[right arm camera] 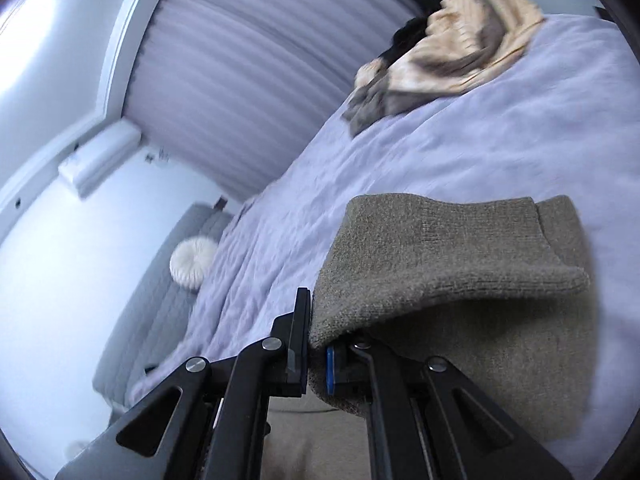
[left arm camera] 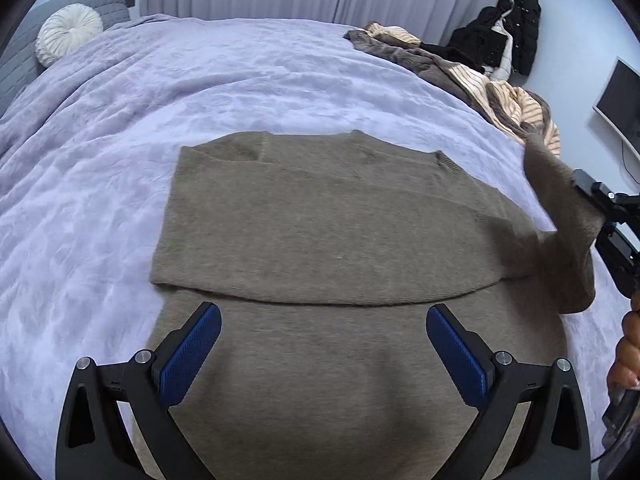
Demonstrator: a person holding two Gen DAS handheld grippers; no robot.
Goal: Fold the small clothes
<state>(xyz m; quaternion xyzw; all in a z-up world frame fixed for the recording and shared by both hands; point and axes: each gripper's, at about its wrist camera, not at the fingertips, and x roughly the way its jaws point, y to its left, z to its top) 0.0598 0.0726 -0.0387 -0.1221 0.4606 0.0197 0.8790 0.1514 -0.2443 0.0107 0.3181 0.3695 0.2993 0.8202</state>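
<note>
A taupe knit sweater [left arm camera: 320, 232] lies flat on the lilac bedspread [left arm camera: 120, 120], with one sleeve folded across its chest. My left gripper [left arm camera: 323, 344] is open and empty, hovering over the sweater's lower half. My right gripper [right arm camera: 318, 344] is shut on the sweater's other sleeve [right arm camera: 432, 264] and holds it lifted off the bed. In the left wrist view that lifted sleeve [left arm camera: 560, 208] shows at the sweater's right side, with the right gripper [left arm camera: 592, 196] at its end.
A pile of striped and brown clothes [left arm camera: 480, 76] lies at the bed's far right edge. A black jacket [left arm camera: 508, 28] hangs beyond it. A round white cushion [left arm camera: 68, 34] rests by the grey headboard [left arm camera: 24, 60]. A monitor [left arm camera: 620, 104] stands at the right.
</note>
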